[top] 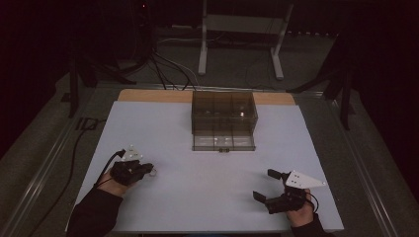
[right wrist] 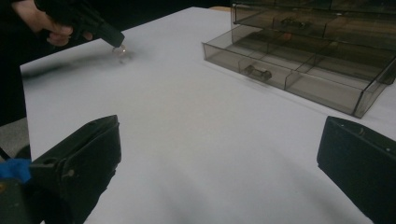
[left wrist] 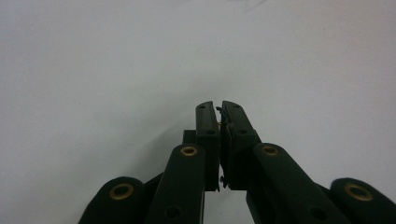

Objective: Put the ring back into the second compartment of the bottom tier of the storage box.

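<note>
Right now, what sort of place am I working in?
Probably a lab or recording setup, not a home: a white work table in a dark room, loose cables on the floor behind it, a white equipment stand, and a smoky drawer organizer.

Right tongs (right wrist: 217, 163): jaws wide apart over the white surface (right wrist: 196, 121).
Drawer box (right wrist: 317, 51): smoky, clear, far right.
Left tongs (right wrist: 116, 44): far left, hand-held, tips pinching something small and shiny.

Black tools (top: 148, 169) — brass-ringed screws, white plates, seemingly dark sleeves (top: 94, 215)
</note>
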Tool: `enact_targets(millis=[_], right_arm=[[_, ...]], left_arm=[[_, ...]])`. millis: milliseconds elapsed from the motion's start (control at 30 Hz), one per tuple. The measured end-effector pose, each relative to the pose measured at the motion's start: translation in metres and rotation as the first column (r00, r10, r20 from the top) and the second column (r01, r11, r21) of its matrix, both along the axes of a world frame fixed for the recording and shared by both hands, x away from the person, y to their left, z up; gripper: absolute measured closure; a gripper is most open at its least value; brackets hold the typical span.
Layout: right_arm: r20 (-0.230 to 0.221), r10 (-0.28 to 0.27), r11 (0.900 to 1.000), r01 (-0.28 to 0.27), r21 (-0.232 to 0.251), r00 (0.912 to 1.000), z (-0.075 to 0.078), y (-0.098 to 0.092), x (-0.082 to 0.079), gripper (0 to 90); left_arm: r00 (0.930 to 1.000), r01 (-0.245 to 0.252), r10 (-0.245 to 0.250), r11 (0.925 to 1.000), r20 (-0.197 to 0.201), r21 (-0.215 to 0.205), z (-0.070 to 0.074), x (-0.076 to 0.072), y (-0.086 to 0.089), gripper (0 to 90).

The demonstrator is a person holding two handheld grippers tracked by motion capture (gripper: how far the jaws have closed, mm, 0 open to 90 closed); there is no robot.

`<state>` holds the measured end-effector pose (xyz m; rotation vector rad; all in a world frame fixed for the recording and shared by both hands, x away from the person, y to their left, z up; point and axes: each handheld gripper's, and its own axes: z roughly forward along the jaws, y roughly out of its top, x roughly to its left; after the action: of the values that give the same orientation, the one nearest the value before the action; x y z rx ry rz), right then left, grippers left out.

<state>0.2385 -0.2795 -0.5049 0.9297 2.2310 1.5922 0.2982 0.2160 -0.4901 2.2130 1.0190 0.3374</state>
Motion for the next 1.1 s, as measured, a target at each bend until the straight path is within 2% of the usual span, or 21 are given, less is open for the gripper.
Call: enact_targets(millis=[267,1100], right_arm=[[-0.005,-0.002,1.0,0.002,0.003,1.0,0.0,-0.001,0.0,0.0],[-0.001,-0.003,1.0,0.003,0.004,1.0,0.0,-0.001,-0.001,0.0]], left_arm=[[1.0,0.007,-0.007,1.0,0.003,-0.004,0.003,0.002,-0.004,88.2],[0.9975,0.069,-0.069,0.9976,0.019,-0.007,0.012,0.013,-0.027,88.1]])
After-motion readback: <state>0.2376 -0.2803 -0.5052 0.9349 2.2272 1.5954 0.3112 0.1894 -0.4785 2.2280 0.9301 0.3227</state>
